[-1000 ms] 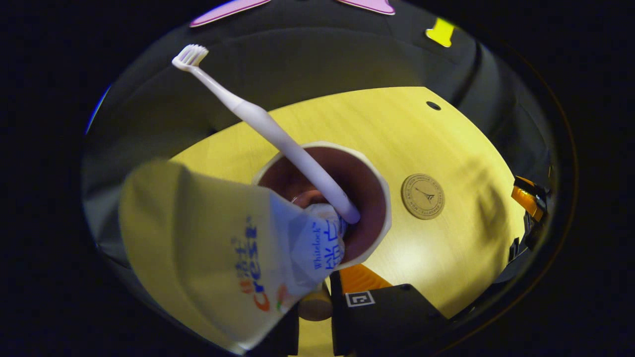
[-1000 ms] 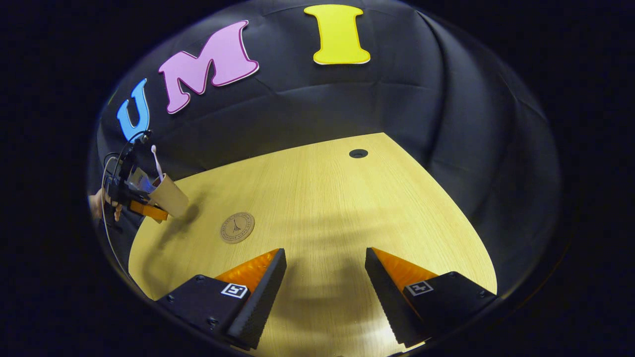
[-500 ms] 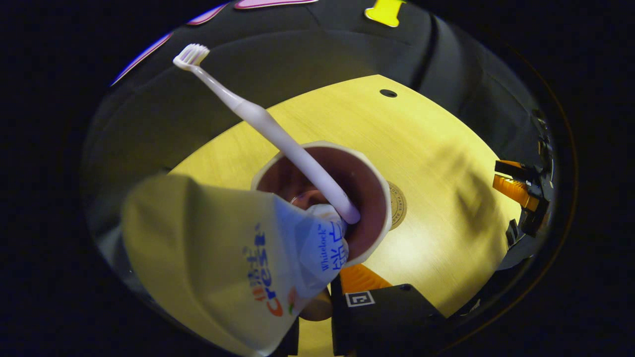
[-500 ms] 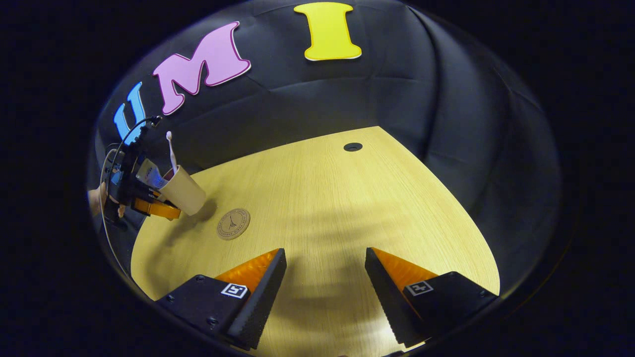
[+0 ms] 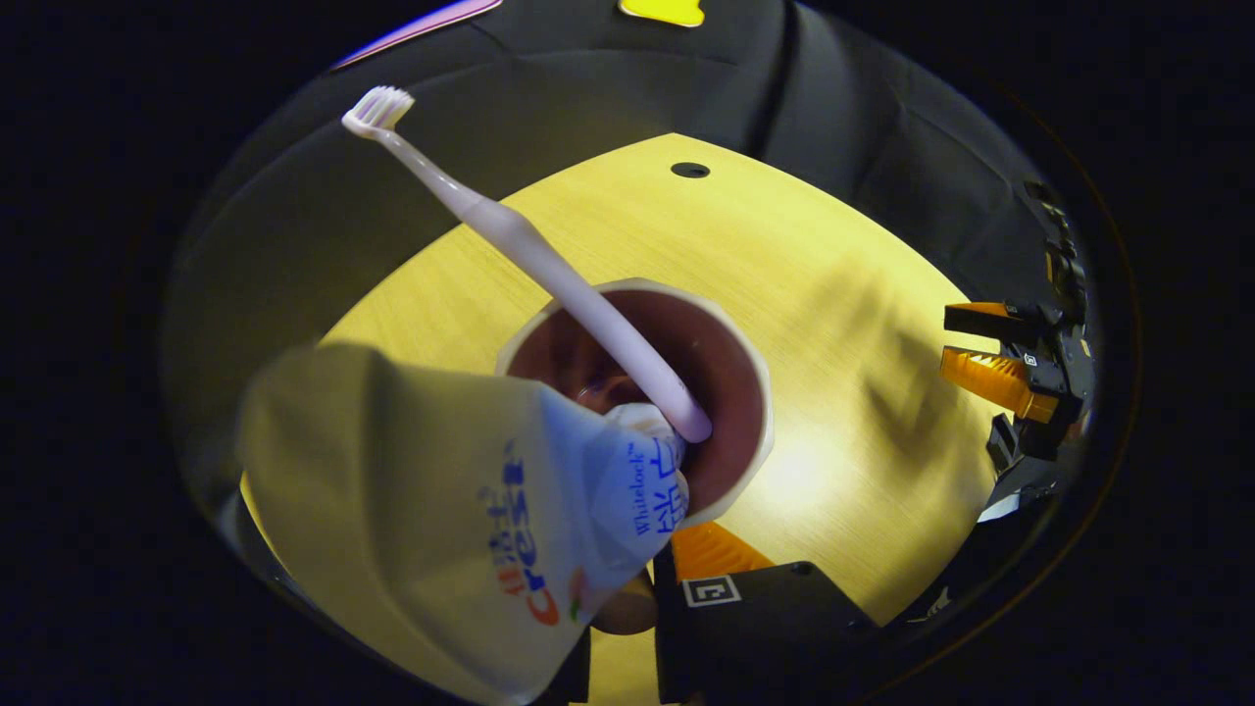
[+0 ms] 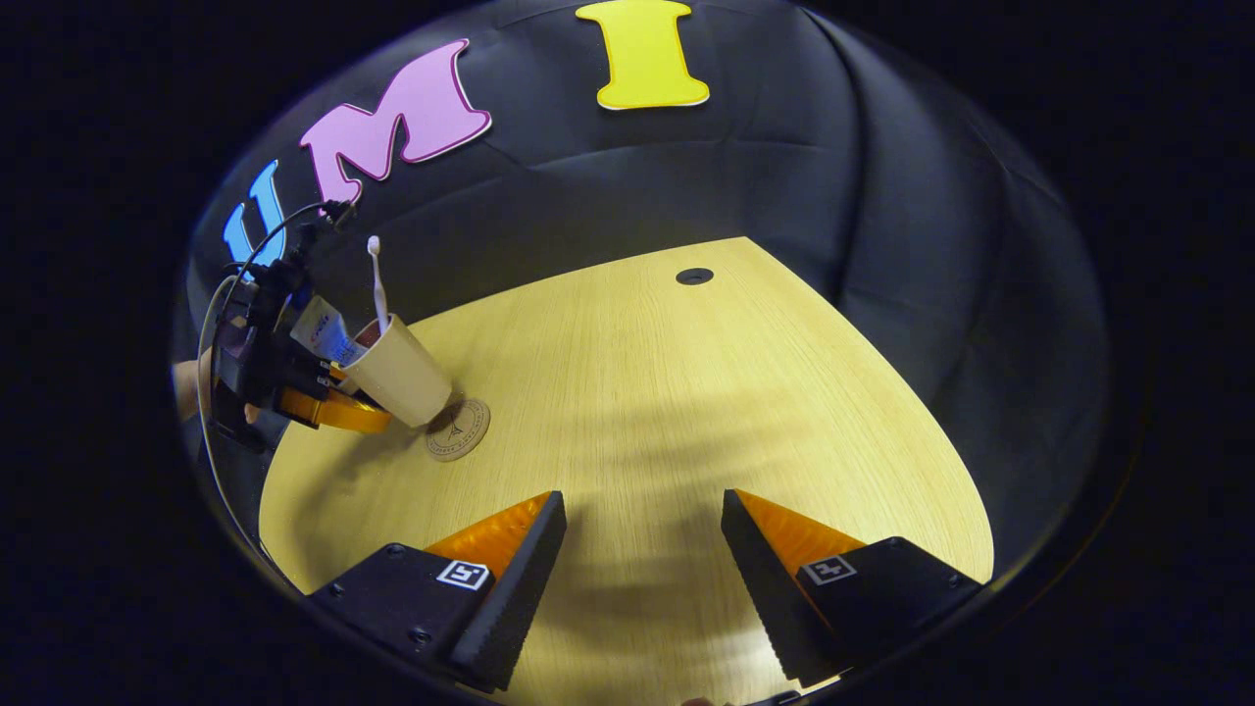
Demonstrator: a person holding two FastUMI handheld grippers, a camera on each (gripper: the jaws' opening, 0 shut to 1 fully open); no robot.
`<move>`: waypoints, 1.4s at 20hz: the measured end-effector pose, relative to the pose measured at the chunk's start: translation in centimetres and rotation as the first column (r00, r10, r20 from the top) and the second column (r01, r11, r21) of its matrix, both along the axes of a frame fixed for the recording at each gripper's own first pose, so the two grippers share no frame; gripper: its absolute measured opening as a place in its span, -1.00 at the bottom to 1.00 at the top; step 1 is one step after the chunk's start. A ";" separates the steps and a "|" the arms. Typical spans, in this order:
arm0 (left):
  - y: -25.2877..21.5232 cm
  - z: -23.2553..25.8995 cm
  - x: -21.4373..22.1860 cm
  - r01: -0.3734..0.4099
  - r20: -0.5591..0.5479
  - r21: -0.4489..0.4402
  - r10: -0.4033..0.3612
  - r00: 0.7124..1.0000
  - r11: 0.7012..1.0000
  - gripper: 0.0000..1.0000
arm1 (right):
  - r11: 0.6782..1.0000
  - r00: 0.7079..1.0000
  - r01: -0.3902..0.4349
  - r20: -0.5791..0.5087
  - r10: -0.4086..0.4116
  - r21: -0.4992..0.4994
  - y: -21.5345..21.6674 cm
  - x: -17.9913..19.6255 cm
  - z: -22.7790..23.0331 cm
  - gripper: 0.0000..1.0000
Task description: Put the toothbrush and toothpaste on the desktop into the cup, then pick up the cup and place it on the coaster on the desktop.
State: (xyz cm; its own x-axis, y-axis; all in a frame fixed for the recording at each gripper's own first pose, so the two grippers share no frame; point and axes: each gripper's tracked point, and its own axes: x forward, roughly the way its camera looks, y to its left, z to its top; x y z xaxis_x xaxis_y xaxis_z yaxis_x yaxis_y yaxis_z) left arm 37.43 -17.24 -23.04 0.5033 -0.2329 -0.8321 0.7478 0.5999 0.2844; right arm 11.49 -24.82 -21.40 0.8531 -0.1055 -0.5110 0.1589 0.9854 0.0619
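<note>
A tan paper cup [image 5: 726, 324] with a brown inside holds a white toothbrush [image 5: 529, 255] and a toothpaste tube [image 5: 441, 500], both leaning out of it. My left gripper [image 5: 647, 579] is shut on the cup's wall, and the tube hides one finger. In the right gripper view the cup [image 6: 397, 373] hangs tilted in the left gripper [image 6: 338, 407], its base over the left part of the round cork coaster [image 6: 458, 429]; contact cannot be judged. The toothbrush [image 6: 376, 279] and tube [image 6: 324, 328] stick up from it. My right gripper [image 6: 642, 559] stands open and holds nothing, low over the table's near side.
The wooden table [image 6: 686, 392] has a small dark cable hole [image 6: 694, 276] near its far edge. A hand [image 6: 191, 378] holds the left gripper at the table's left edge. The right gripper [image 5: 1010, 363] appears at the far right in the left gripper view.
The left gripper has carried the cup rightward, from left of the coaster to over it. In the left gripper view the coaster slid under the cup. The right gripper barely moved.
</note>
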 end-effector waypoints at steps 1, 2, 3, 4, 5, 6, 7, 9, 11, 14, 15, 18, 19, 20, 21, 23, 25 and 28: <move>-0.5 -0.2 -0.2 0.004 -0.006 0.002 -0.004 1.000 1.000 -0.48 | 1.000 1.000 -0.001 -0.002 0.001 0.001 0.1 0.0 -0.1 0.96; -1.0 -0.6 -0.3 0.008 -0.012 0.007 -0.008 1.000 1.000 -0.48 | 1.000 1.000 -0.002 -0.003 0.002 0.002 0.1 0.0 -0.1 0.96; -1.5 -1.1 -0.5 0.017 -0.017 0.016 -0.017 1.000 1.000 -0.48 | 1.000 1.000 -0.002 -0.004 0.002 0.003 0.2 0.1 -0.2 0.96; -1.4 -1.2 -0.4 0.027 -0.018 0.026 -0.027 0.999 0.999 -0.48 | 1.000 1.000 -0.002 -0.006 0.002 0.004 0.2 0.1 -0.2 0.96; -1.7 -1.4 -0.5 0.037 -0.019 0.036 -0.036 0.999 0.999 -0.48 | 1.000 1.000 -0.001 -0.007 0.001 0.005 0.2 0.0 -0.4 0.96; -1.8 -1.7 -0.6 0.044 -0.021 0.045 -0.043 0.999 0.998 -0.48 | 1.000 1.000 0.000 -0.007 0.000 0.007 0.2 -0.1 -0.4 0.96; -1.9 -1.9 -0.6 0.047 -0.025 0.051 -0.045 0.999 0.998 -0.48 | 1.000 1.000 0.001 -0.008 -0.001 0.008 0.2 0.0 -0.5 0.96; -2.1 -2.4 -0.8 0.045 -0.031 0.064 -0.043 0.999 0.997 -0.48 | 1.000 1.000 0.001 -0.012 -0.001 0.011 0.3 -0.1 -0.7 0.96; -1.8 -2.8 -0.8 0.038 -0.039 0.076 -0.035 0.999 0.996 -0.47 | 1.000 1.000 0.002 -0.014 -0.001 0.013 0.3 -0.1 -0.7 0.96; -1.7 -2.8 -0.9 0.017 -0.040 0.071 -0.015 0.999 0.997 -0.46 | 1.000 1.000 0.001 -0.009 -0.001 0.017 0.3 -0.1 -0.7 0.96; -1.6 -2.9 -0.7 0.011 -0.032 0.065 -0.009 0.999 0.998 -0.44 | 1.000 1.000 0.001 -0.006 -0.001 0.019 0.4 0.0 -0.6 0.96; -2.3 -1.8 -2.0 -0.033 -0.038 0.002 0.034 0.999 0.999 0.01 | 0.999 1.000 -0.004 0.000 0.004 0.041 0.9 0.4 -0.6 0.96; -2.6 -1.3 -2.8 -0.055 -0.039 -0.044 0.053 0.998 0.997 0.34 | 0.999 1.000 -0.009 0.006 0.009 0.049 1.2 0.4 -0.3 0.96; -3.4 -0.2 -3.1 -0.079 -0.024 -0.100 0.076 0.997 0.992 0.67 | 0.999 1.000 -0.018 0.009 0.017 0.048 1.5 0.5 0.0 0.96; -2.6 0.4 -4.0 -0.102 -0.001 -0.152 0.103 0.995 0.983 1.00 | 0.999 1.000 -0.025 0.013 0.025 0.035 1.8 0.5 0.4 0.96; -1.7 2.0 -5.3 -0.153 0.043 -0.247 0.168 0.985 0.957 0.96 | 0.999 0.998 -0.050 0.026 0.050 -0.001 2.3 0.6 1.8 0.96; -0.1 4.1 -6.4 -0.207 0.098 -0.336 0.253 0.963 0.919 0.95 | 0.996 0.996 -0.077 0.046 0.079 -0.041 3.1 0.7 3.5 0.97; 2.9 6.9 -7.8 -0.242 0.209 -0.454 0.367 0.907 0.857 0.96 | 0.992 0.990 -0.099 0.091 0.106 -0.072 4.9 1.2 6.3 0.97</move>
